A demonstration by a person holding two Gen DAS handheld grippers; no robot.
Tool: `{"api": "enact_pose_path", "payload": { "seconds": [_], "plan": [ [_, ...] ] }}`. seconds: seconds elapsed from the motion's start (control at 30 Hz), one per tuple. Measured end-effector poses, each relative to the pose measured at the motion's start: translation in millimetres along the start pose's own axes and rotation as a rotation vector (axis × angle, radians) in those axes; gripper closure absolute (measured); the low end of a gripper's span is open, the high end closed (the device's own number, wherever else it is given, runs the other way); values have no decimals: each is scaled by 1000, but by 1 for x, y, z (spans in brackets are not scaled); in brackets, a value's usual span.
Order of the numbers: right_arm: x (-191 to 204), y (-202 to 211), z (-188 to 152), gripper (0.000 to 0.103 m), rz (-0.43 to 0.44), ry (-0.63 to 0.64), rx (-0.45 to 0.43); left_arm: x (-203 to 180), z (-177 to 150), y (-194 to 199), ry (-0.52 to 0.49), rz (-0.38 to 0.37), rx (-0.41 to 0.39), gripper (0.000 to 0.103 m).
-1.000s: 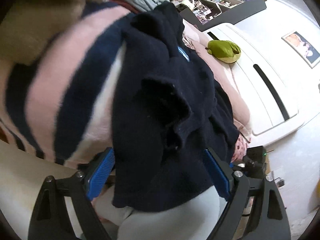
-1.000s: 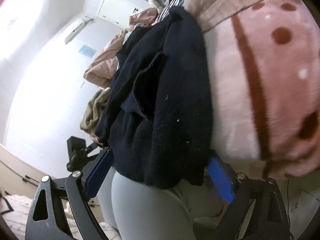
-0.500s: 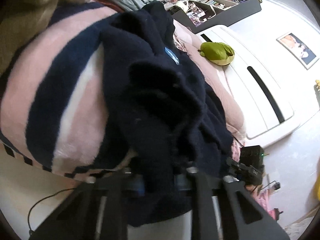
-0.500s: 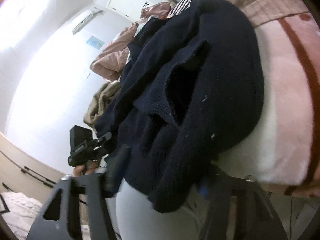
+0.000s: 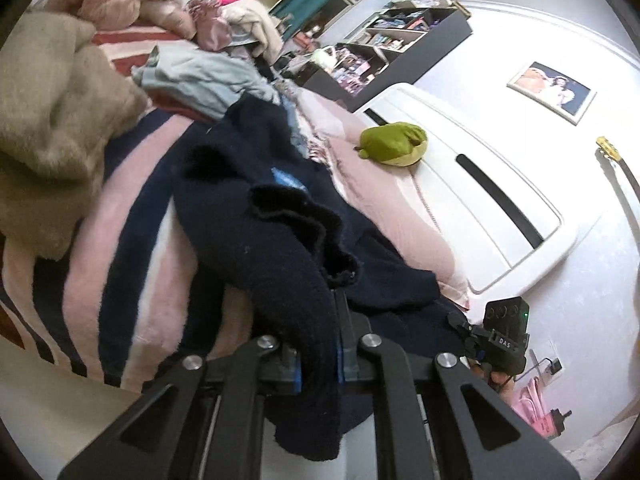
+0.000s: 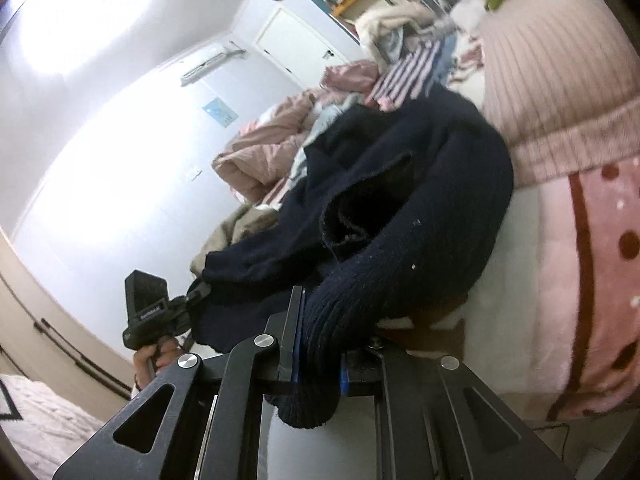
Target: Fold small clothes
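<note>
Left wrist: left gripper pinching navy garment on striped blanket; blue tag unreadable. Right wrist: right gripper clamped on garment's other edge.

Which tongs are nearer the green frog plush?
Hard to call; probably the left. Left tongs clamp the navy sweater with the frog plush ahead-right; right tongs see it far off.

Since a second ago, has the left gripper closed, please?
Yes. The left gripper has pinched shut on the navy sweater, drawing it off the striped blanket.
</note>
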State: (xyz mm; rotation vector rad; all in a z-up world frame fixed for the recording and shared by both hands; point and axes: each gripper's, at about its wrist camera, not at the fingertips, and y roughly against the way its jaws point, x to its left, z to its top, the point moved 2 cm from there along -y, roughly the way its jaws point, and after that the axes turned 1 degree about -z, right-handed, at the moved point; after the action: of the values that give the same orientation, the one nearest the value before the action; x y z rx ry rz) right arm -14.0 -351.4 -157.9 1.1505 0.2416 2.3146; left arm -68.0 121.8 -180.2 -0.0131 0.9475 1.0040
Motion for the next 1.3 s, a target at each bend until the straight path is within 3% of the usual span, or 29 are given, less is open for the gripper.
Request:
{"api": "enact_pose_path", "payload": {
  "seconds": [0.53, 0.7, 0.83, 0.97, 1.13, 1.3],
  "plan": [
    [100, 57, -30, 96, 26, 157, -56, -75, -18, 111, -155, 9, -92, 95],
    [106, 54, -8, 96, 18, 180, -79, -77, -3, 112, -184, 27, -126, 95],
    [97, 32, 31, 96, -27, 213, -65, -68, 33, 84, -197, 69, -137, 94],
    [70, -11, 96, 96, -72, 212, -26, -45, 89, 32, -183, 119, -78, 94],
    [19, -80, 162, 96, -204, 198, 87, -9, 153, -46, -194, 265, -19, 94],
    [-42, -149, 203, 95, -317, 155, 205, 35, 197, -112, -164, 339, 53, 93]
  ]
}}
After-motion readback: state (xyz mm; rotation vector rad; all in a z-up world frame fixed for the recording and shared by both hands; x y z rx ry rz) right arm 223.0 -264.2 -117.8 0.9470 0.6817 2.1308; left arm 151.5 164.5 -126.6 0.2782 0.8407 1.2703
